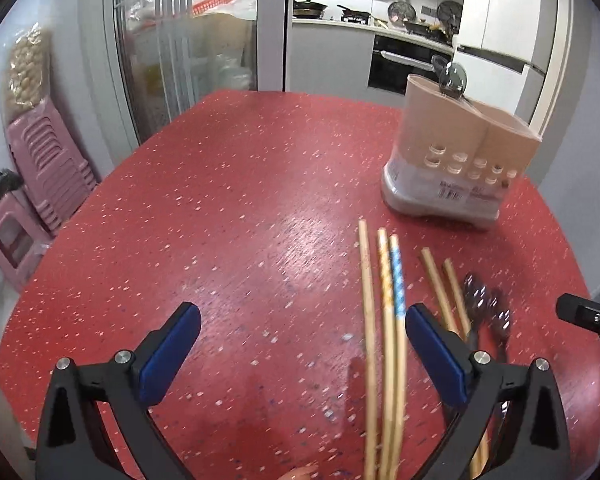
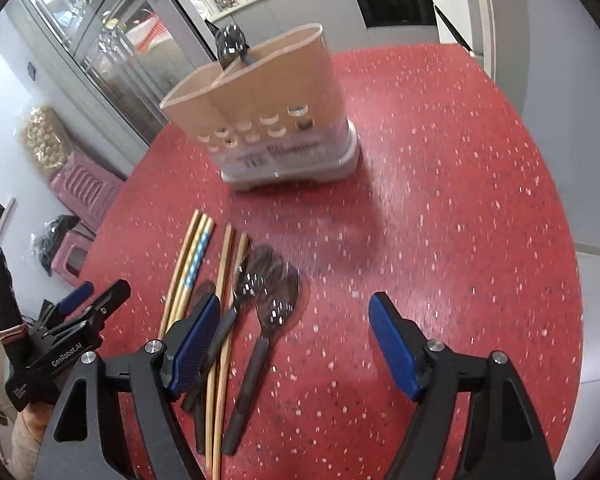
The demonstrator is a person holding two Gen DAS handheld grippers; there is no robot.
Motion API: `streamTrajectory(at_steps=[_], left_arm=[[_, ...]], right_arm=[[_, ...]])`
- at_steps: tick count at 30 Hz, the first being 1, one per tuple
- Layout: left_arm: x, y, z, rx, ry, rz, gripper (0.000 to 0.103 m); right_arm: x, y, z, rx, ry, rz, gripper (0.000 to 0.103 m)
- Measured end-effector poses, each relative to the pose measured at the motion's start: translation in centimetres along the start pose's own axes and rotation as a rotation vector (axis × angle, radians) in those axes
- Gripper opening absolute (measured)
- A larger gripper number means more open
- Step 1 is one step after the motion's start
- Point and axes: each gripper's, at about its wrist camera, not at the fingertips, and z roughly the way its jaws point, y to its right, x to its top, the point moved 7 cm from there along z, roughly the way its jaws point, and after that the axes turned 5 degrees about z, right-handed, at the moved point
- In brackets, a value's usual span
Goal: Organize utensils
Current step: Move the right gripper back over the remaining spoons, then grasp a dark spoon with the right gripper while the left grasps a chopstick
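Both sets of jaws are wide apart and hold nothing. The left gripper (image 1: 302, 334) hangs over the red bench (image 1: 228, 208), with three chopsticks (image 1: 384, 320) lying between its fingers near the 3 o'clock one. The right gripper (image 2: 292, 336) hangs over the dark spoons (image 2: 276, 300), which lie just beside more chopsticks. The tan holder (image 2: 268, 108) stands at 12 o'clock with one spoon (image 2: 231, 46) inside.
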Motion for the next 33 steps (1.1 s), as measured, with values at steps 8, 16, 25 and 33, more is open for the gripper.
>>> streamTrajectory(at_steps=[8,16,25,33], left_arm=[[-2.1,-0.9,1.9,-0.027,-0.098,-0.003,0.103],[-2.1,-0.5,3.5,-0.054,-0.136,0.025,0.103],[-0.7,0.0,5.7,-0.061,-0.163,0.055,0.103],[0.1,-0.1,7.3,-0.064,-0.178,0.056,0.103]], right_arm=[[-2.8,0.3,1.1,-0.063,-0.083,0.024,0.079],[-4.0,-0.3,2.1,-0.144,-0.122,0.008,0.079],[-4.0,-2.2,3.5,-0.214,-0.134,-0.041,0.074],[-3.4,-3.4,5.0,-0.315,-0.124,-0.117,0.054]])
